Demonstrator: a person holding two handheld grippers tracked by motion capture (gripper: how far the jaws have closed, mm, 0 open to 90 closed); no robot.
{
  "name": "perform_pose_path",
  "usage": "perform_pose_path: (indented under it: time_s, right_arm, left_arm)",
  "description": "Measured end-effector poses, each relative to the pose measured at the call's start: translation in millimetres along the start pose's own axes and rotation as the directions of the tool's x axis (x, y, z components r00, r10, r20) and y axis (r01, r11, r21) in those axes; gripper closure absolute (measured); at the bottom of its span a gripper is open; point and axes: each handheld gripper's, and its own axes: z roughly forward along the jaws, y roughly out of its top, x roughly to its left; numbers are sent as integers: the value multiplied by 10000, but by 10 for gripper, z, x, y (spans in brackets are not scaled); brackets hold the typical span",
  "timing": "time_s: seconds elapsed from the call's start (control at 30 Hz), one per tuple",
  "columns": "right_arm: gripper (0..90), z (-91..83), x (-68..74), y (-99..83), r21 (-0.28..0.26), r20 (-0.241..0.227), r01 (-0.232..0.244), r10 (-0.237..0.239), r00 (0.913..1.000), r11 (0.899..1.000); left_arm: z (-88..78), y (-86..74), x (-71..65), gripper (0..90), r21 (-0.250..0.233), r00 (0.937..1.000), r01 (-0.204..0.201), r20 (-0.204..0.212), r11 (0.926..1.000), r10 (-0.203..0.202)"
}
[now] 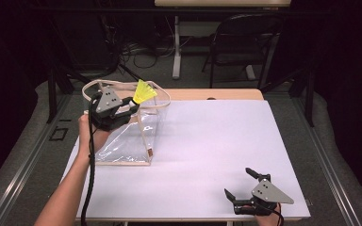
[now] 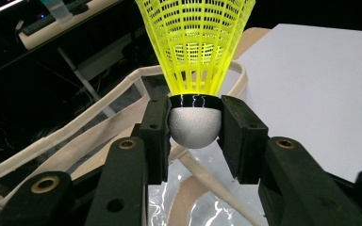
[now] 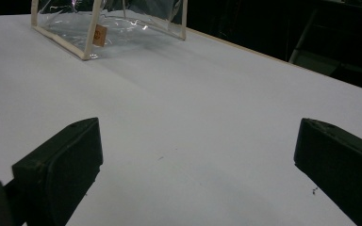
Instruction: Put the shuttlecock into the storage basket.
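Left gripper view: my left gripper (image 2: pixel 195 129) has its jaws clamped on the shuttlecock (image 2: pixel 195 52) by its white cork, above the clear bag (image 1: pixel 122 136) mouth. Right gripper (image 1: pixel 242 186) jaws wide, low over the bare desk (image 1: pixel 207 141).

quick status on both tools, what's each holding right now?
Left tool: shut on the yellow shuttlecock, clamped at its white cork base, above the clear bag.
Right tool: open, holding nothing, over the white table.
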Motion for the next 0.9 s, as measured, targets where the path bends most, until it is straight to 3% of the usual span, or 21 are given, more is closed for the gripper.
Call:
perform_pose_path:
  time_s: [0.9]
  right_arm:
    - [14,-1,2,2,4,11,45,-45,10000,10000]
  left_arm:
    - [-32,-115,212,646,139,9991,199,-383,9997,-193]
